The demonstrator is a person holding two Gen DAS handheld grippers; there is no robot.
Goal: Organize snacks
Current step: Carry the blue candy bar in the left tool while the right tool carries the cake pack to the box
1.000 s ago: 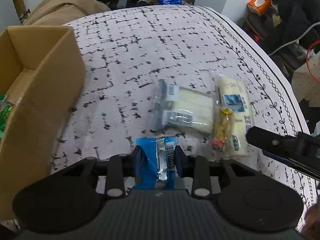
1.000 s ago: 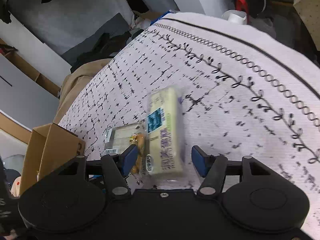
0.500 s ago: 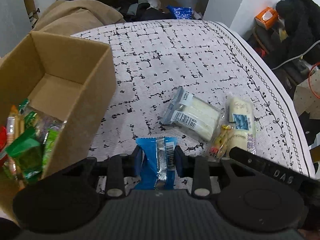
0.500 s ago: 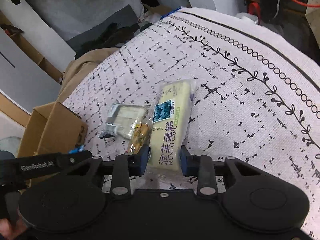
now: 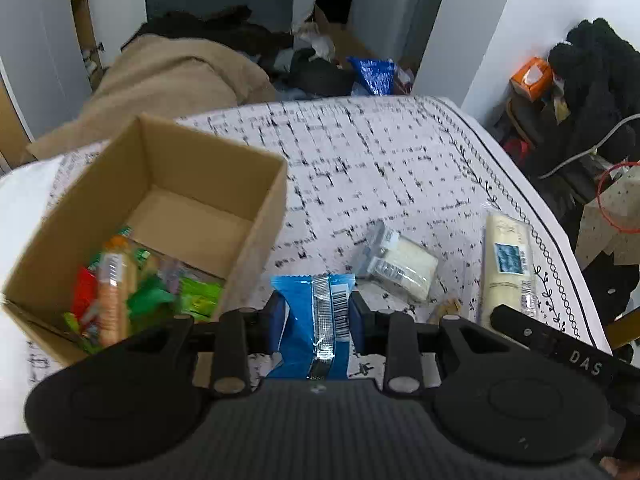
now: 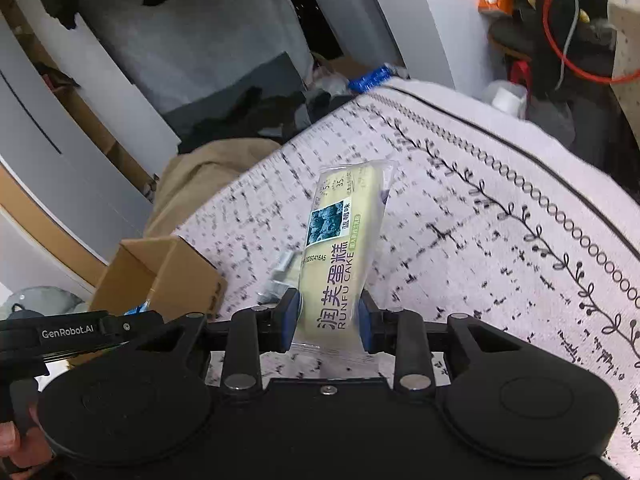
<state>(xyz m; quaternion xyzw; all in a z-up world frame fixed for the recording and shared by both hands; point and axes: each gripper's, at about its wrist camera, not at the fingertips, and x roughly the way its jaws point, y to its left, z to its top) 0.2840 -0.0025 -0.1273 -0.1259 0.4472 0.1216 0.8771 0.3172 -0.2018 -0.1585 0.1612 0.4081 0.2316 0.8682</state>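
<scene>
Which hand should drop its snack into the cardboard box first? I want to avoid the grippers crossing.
Left. The left gripper, shut on the blue snack packet, sits right beside the cardboard box. The right gripper, holding the Runfu cake pack, is farther from it.

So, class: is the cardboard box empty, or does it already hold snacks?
Partly filled. The cardboard box holds colourful snack packets at its near end; the far end shows bare cardboard.

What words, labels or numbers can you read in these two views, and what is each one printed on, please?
"RUNFU CAKE", under large Chinese characters: on the pale yellow cake packet in the right gripper.
"GenRobot.AI": on the left gripper's black bar.
"DAS": on the right gripper's bar.
Barcode on the blue snack packet and the packet's small print: too small to read.
</scene>
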